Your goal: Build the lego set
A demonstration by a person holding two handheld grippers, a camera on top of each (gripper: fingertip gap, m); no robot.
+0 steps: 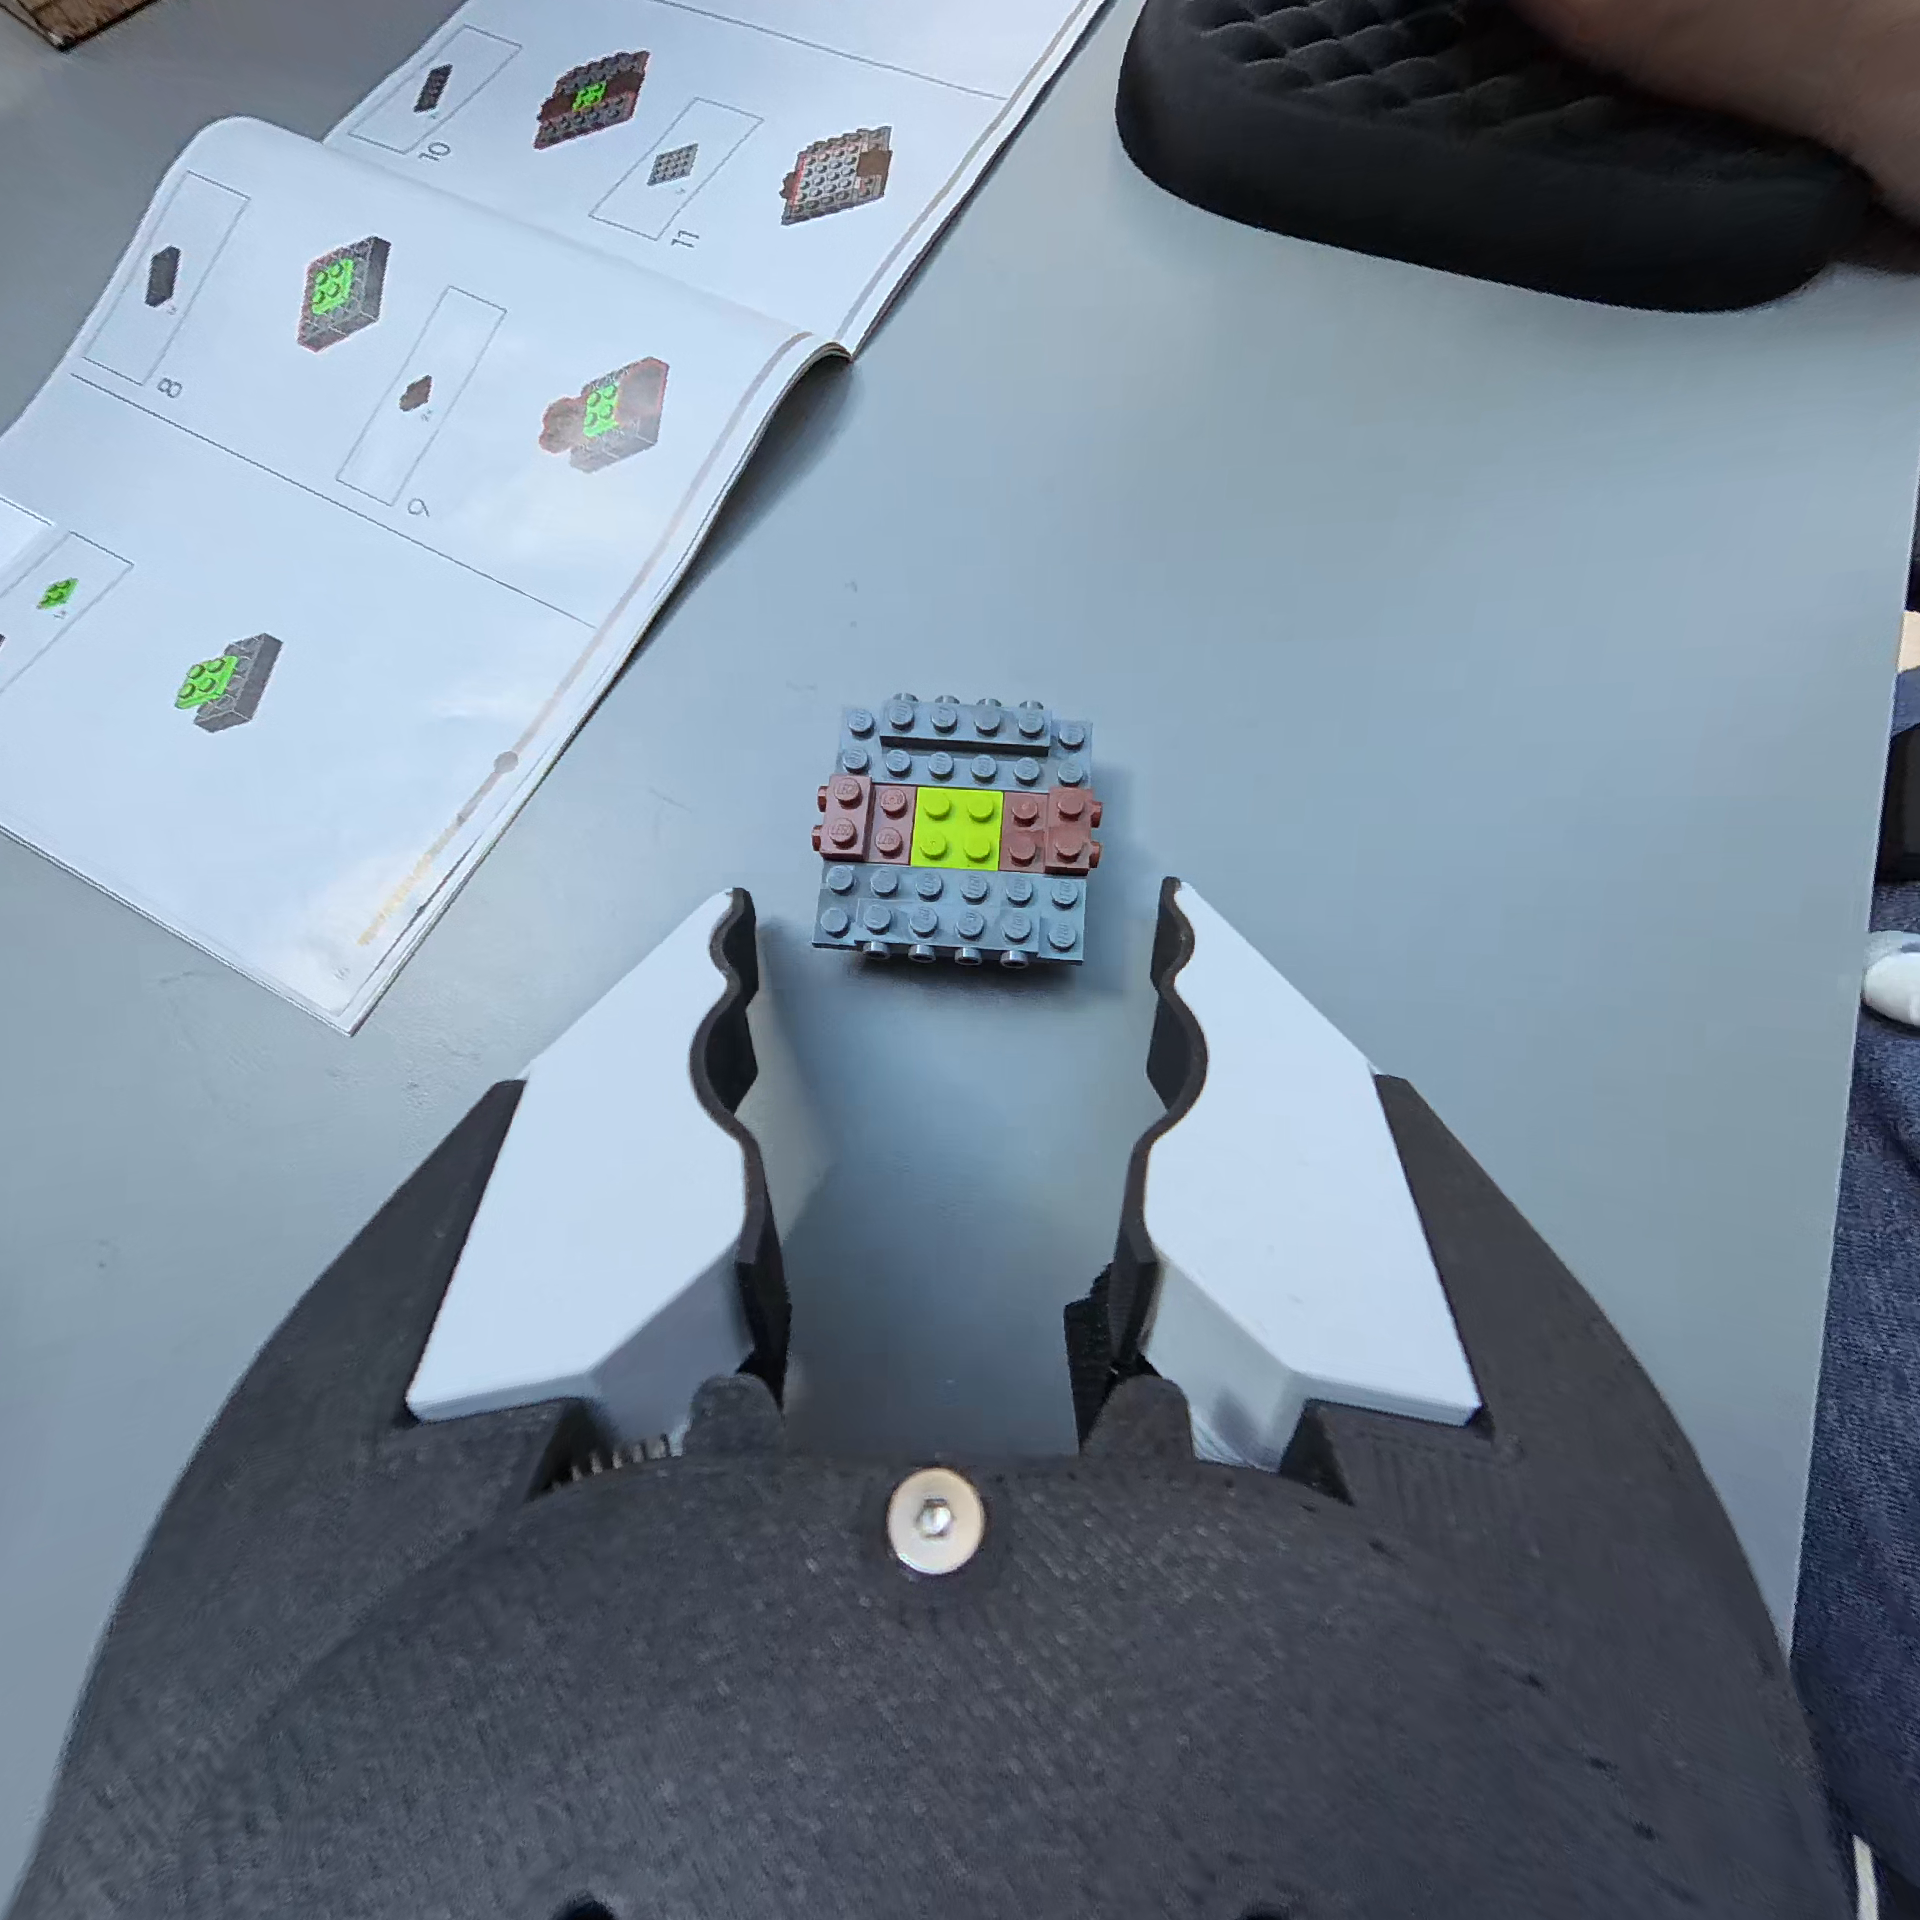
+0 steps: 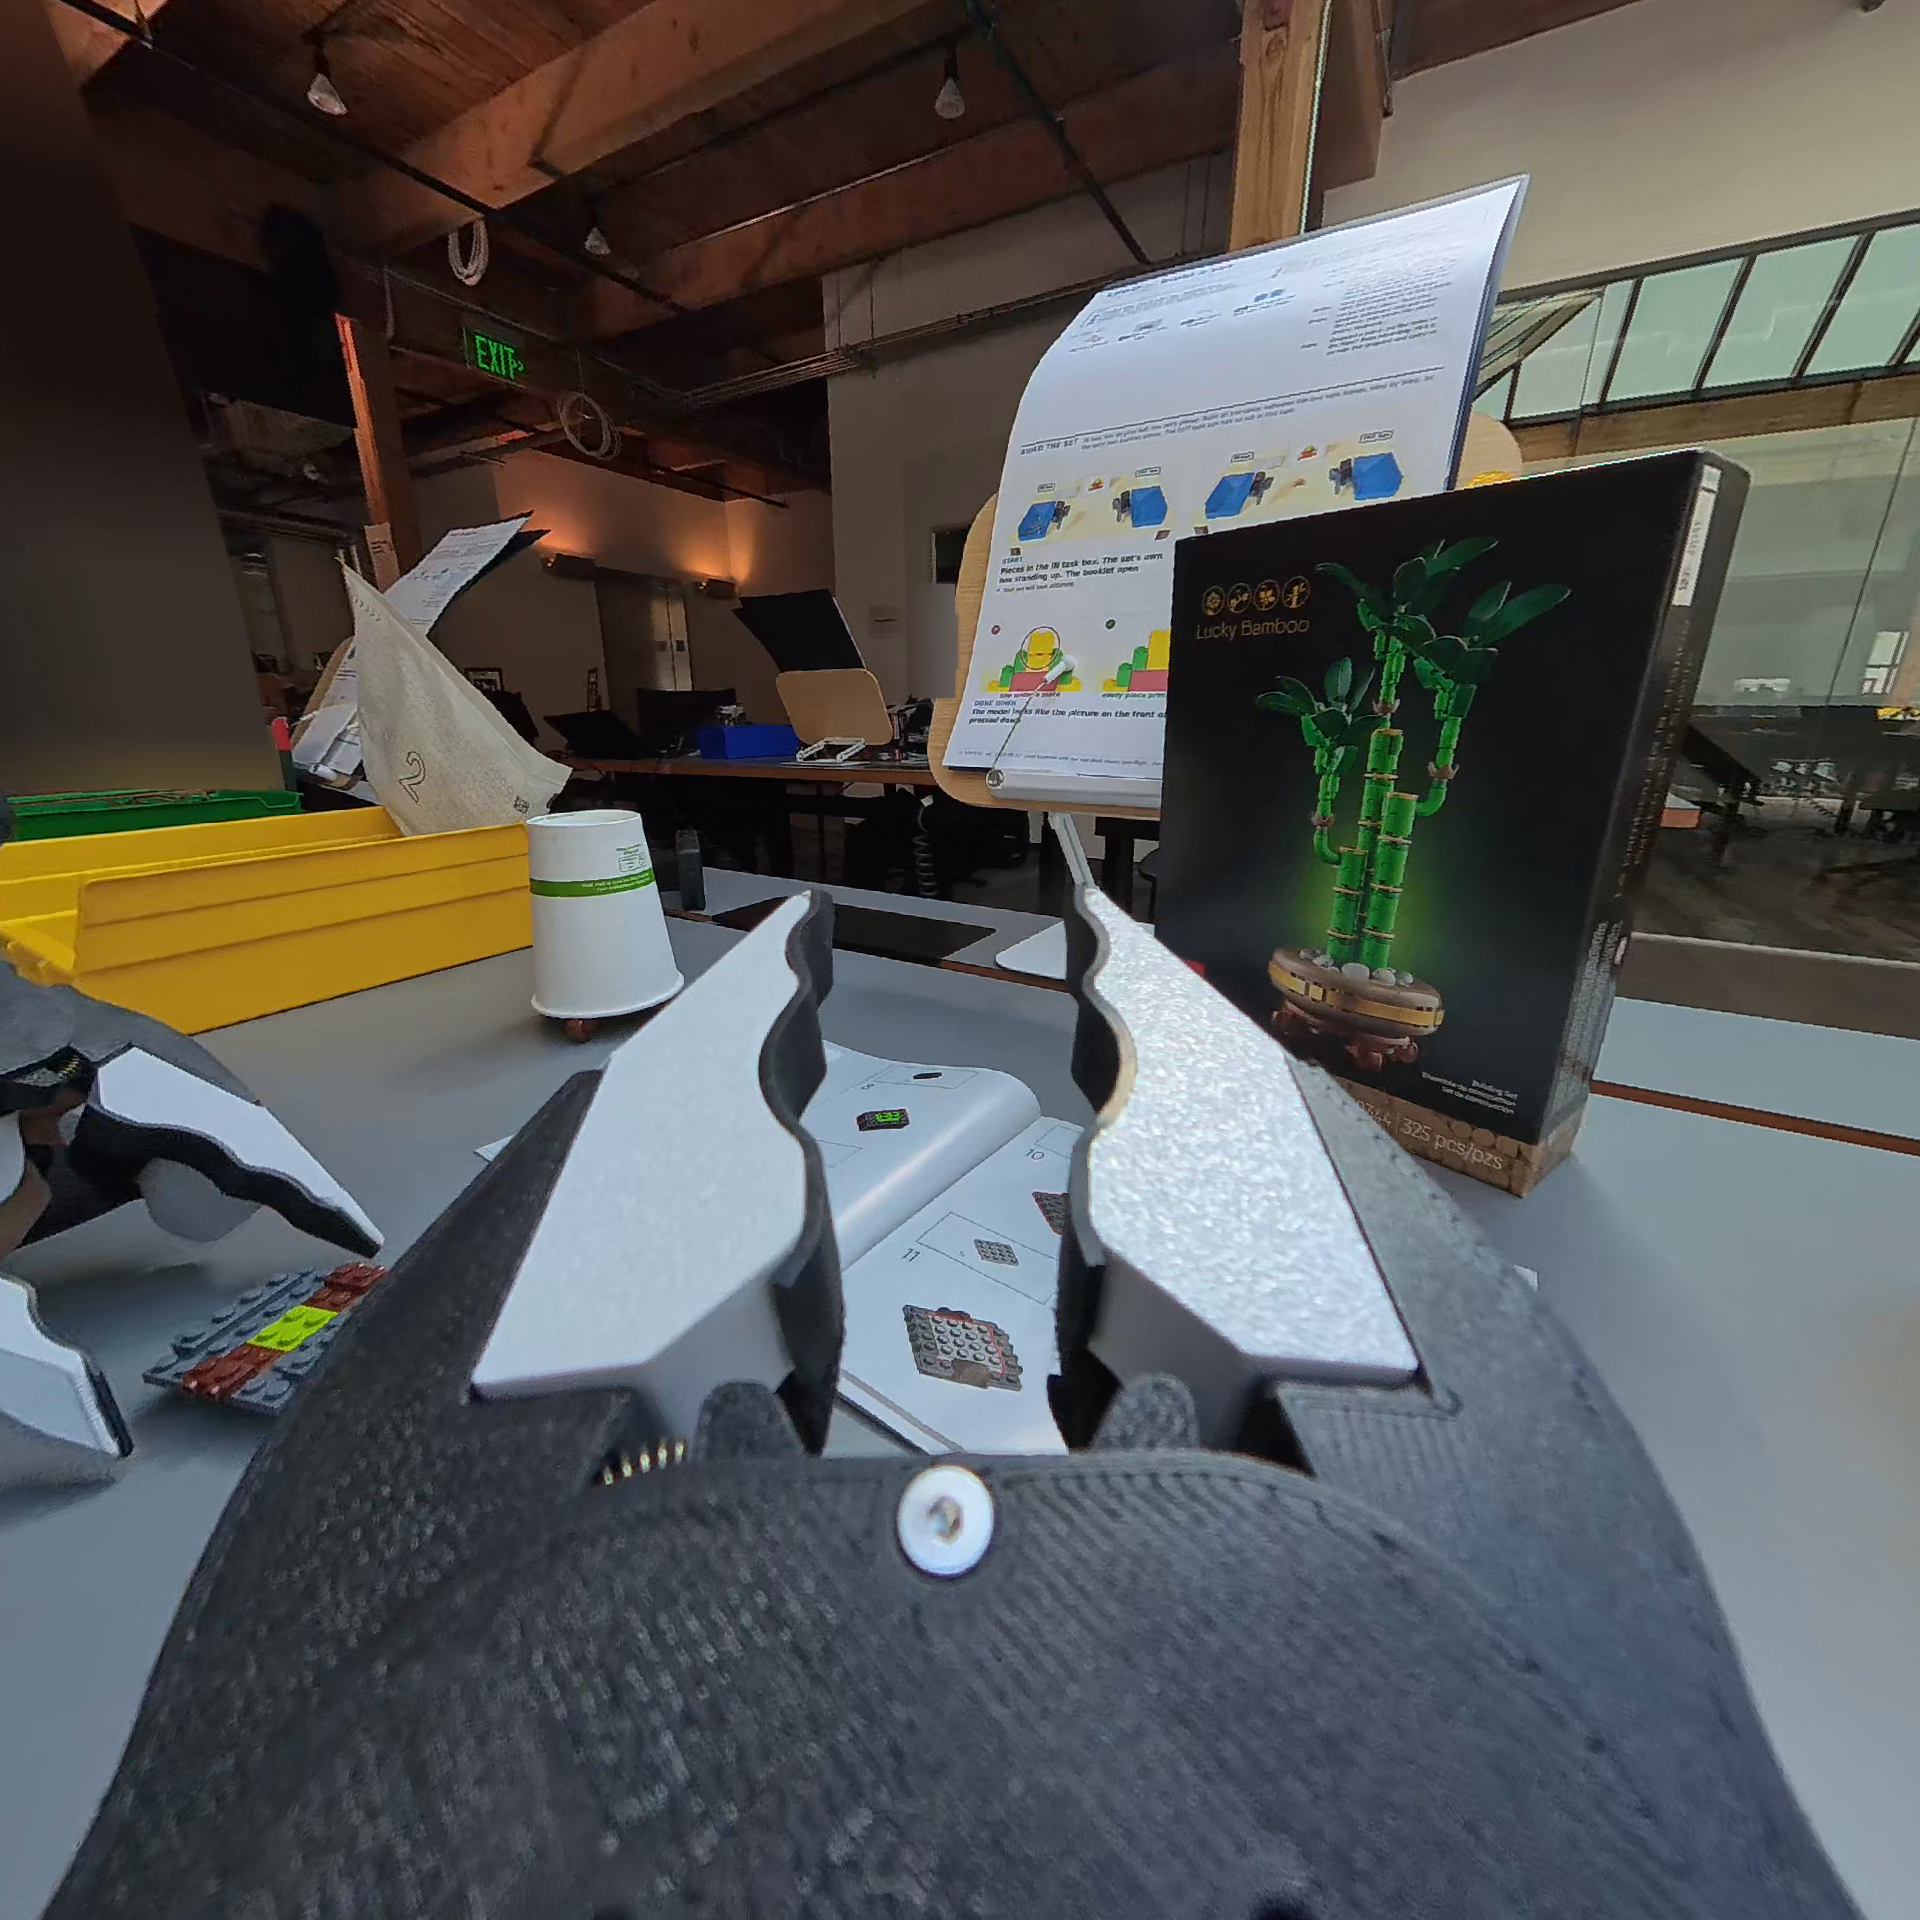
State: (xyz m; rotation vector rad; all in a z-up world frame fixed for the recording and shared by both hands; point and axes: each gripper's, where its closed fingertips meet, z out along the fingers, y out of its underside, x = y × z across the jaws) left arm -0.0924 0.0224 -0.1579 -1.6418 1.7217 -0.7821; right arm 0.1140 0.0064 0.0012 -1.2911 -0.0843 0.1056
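Note:
A small flat lego assembly (image 1: pixel 956 831) lies on the grey table: grey plates, brown pieces at both ends, a lime green square in the middle. My left gripper (image 1: pixel 956 904) is open and empty, its fingertips on either side of the assembly's near edge, just above the table. In the right wrist view the assembly (image 2: pixel 265 1335) lies at the lower left with the left gripper's fingers (image 2: pixel 239 1164) over it. My right gripper (image 2: pixel 945 925) is open and empty, raised above the open instruction booklet (image 2: pixel 935 1247).
The booklet (image 1: pixel 364 468) lies open to the left of the assembly. The black set box (image 2: pixel 1455 790) stands upright at the right. A white paper cup (image 2: pixel 597 914) sits upside down beside yellow bins (image 2: pixel 260 914). An instruction sheet (image 2: pixel 1226 468) rests on a stand. A dark padded object (image 1: pixel 1455 145) lies far right. Spacing between my two grippers at the tips: around 25 centimetres.

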